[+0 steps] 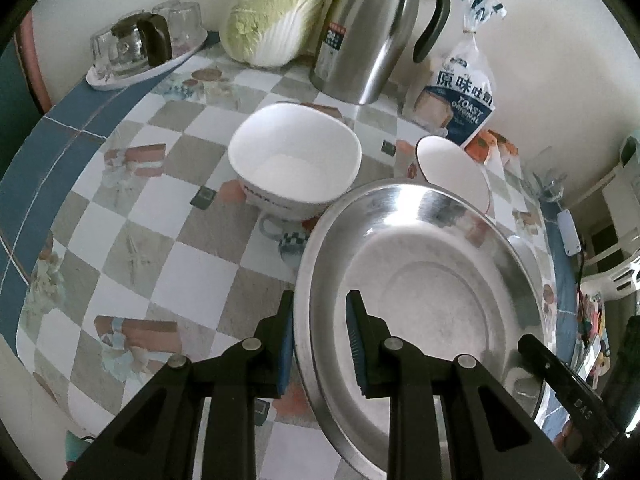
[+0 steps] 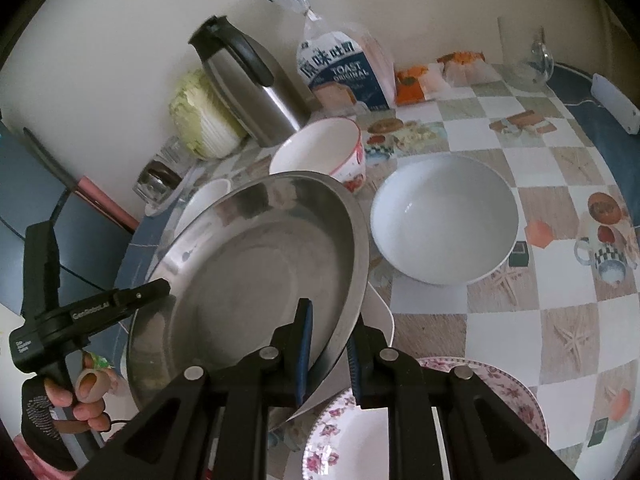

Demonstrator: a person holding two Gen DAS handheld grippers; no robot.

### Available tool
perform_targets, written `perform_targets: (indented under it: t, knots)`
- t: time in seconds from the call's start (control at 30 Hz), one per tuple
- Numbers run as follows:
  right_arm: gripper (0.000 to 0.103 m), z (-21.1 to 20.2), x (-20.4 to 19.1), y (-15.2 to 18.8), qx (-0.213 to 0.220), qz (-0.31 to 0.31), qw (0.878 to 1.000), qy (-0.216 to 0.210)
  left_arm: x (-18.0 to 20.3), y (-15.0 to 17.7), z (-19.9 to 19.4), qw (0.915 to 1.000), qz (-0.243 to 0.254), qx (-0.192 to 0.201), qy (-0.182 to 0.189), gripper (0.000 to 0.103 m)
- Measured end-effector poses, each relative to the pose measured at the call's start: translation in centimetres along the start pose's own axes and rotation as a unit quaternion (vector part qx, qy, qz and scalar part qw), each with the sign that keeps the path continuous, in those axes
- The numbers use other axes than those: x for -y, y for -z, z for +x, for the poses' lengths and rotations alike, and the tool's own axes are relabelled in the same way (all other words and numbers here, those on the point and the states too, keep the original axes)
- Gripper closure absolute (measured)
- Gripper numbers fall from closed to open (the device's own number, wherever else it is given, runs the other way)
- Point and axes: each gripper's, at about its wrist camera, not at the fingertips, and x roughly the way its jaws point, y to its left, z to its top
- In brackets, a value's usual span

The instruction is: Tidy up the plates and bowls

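Evidently gripped from two sides: steel basin (image 1: pixel 424 280) held tilted above the checkered surface (image 1: pixel 160 216), left claw (image 1: pixel 320 344) clenched on its near rim, right claw (image 2: pixel 328 356) pinching the opposite rim. Thin, stiff, light, slick metal; best held at the rolled rim. Fragile white bowl (image 2: pixel 444 220) and floral plate (image 2: pixel 520 396) close by.

Both grippers pinching, angled down
Left gripper (image 1: pixel 320 340) jaws narrow, clamped on a rim; right gripper (image 2: pixel 328 354) likewise, left one at its 9 o'clock, gloved hand (image 2: pixel 60 404) gripping that handle.
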Motion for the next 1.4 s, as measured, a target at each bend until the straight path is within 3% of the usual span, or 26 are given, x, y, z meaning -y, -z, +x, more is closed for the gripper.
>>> perform_targets:
  t: [0.4,1.4]
  knots:
    - [0.085,2.0,0.6,0.6,-0.033,-0.001,0.999,0.022,-0.6,0.2,1.6,0.9997,-0.001,-0.024,-0.004,0.077]
    - [0.083,2.2,-0.5,0.4,-0.044,-0.028,0.998,0.027,-1.1,0.4,1.7,0.9994,0.0,-0.033,-0.012,0.077]
